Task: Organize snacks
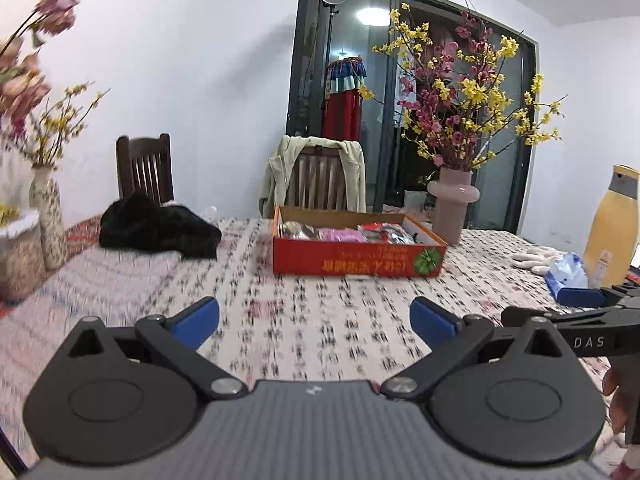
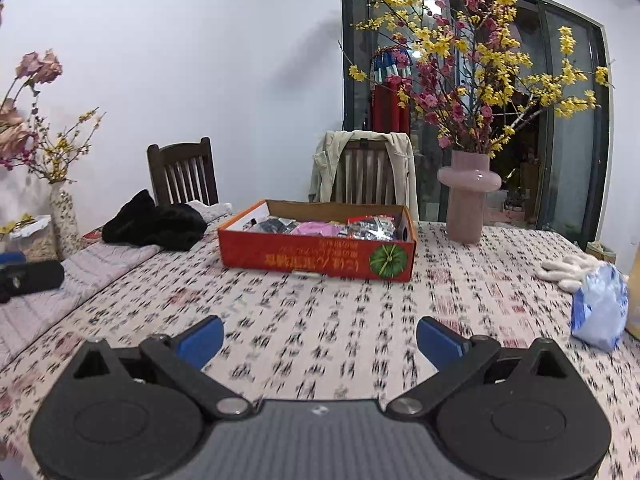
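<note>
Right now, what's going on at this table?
A person holds two grippers above the patterned tablecloth. The left gripper and right gripper are both open and empty. The snack packets sit in the red box ahead, beside the pink vase. A blue-white bag lies to the right, outside the box.

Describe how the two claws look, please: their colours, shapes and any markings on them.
Both claws are alike. The left claw and the right claw each have two blue pads on black link arms, pivoted with silver rivets on round black discs. Between the discs sits a grey ribbed body with a small white logo. Seen from the left wrist view, the right claw's black side reads "DAS" in pale letters.
</note>
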The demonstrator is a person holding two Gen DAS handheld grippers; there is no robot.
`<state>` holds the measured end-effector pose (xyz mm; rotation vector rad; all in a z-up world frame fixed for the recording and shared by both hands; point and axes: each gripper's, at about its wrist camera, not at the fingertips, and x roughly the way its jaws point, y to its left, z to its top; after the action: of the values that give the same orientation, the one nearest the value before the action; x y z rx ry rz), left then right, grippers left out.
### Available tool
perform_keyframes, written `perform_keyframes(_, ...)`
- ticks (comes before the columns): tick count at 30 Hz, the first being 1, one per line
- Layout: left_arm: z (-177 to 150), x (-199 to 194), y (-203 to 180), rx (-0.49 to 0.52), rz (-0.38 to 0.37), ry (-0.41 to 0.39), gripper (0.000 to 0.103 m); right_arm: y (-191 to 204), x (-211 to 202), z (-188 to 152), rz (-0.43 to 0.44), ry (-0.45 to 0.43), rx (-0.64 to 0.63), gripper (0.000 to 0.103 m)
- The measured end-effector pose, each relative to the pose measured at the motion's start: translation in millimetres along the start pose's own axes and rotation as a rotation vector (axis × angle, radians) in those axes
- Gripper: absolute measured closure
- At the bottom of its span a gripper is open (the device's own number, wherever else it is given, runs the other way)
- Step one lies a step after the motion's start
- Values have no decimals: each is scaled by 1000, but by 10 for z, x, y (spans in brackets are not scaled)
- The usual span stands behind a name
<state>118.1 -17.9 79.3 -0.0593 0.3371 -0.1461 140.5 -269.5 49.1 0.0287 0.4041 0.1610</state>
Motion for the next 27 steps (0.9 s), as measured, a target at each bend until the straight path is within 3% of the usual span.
perform_keyframes(11, -433, -473, 2, 4, 55, 30, 0, 216, -607, -411, -3, -19, -13, 0)
perform_keyframes(18, -725, -694, -17, 25, 68, 104, 0, 376, -938, -634, 15, -32, -20, 0)
perform_keyframes(23, -805, -821, -28, 38, 48, 126, 0, 476, -1190, -821, 27, -51, -32, 0)
perform_keyframes(27, -857, -875, -9, 1, 71, 140, 0, 560, -1194, -898, 38, -18, -45, 0)
